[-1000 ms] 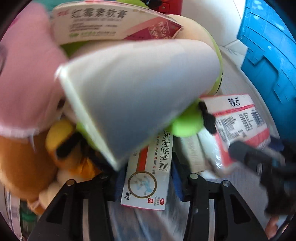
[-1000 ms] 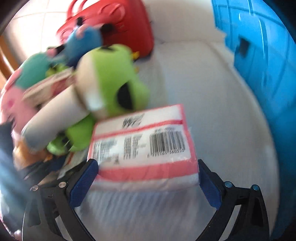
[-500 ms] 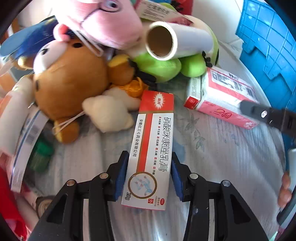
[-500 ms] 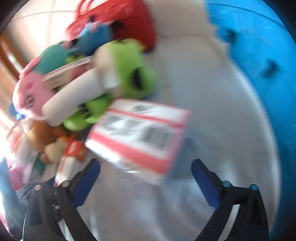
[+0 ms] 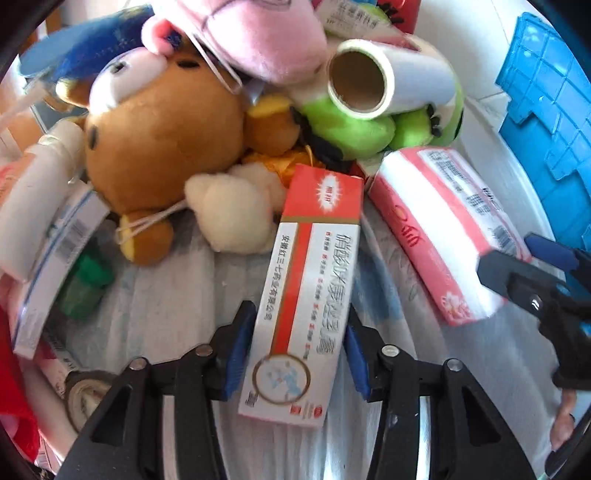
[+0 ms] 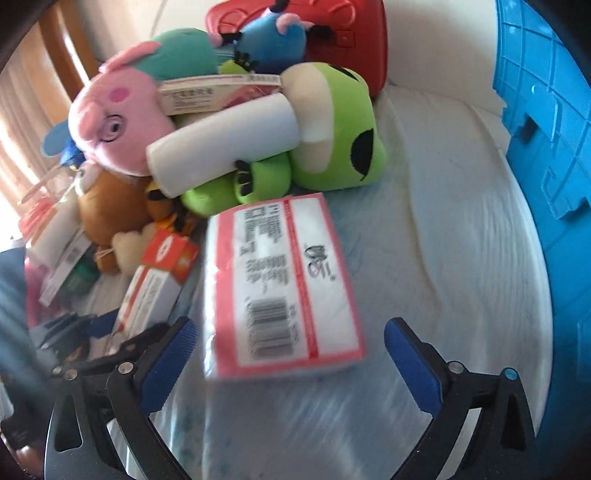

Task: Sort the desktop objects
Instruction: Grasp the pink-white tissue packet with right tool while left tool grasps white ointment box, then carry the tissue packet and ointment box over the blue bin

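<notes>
A red-and-white ointment box (image 5: 310, 280) lies on the pale cloth between the blue pads of my left gripper (image 5: 297, 350). The jaws are opening, and thin gaps show on both sides of the box. A pink-and-white tissue pack (image 6: 284, 280) lies lengthwise on the cloth between the wide-open fingers of my right gripper (image 6: 291, 365), clear of both pads. In the left wrist view the tissue pack (image 5: 443, 221) sits right of the ointment box, with the right gripper (image 5: 517, 266) at its near end.
A heap fills the back left: brown bear plush (image 5: 159, 147), pink pig plush (image 6: 118, 114), green frog plush (image 6: 332, 129), a white roll (image 5: 388, 77) and small boxes. A blue crate (image 6: 546, 110) stands on the right, a red bag (image 6: 351, 33) behind.
The left gripper drew back from the heap with the ointment box, then its pads spread off the box. The tissue pack, earlier spanning the right pads, now lies turned lengthwise and loose between them.
</notes>
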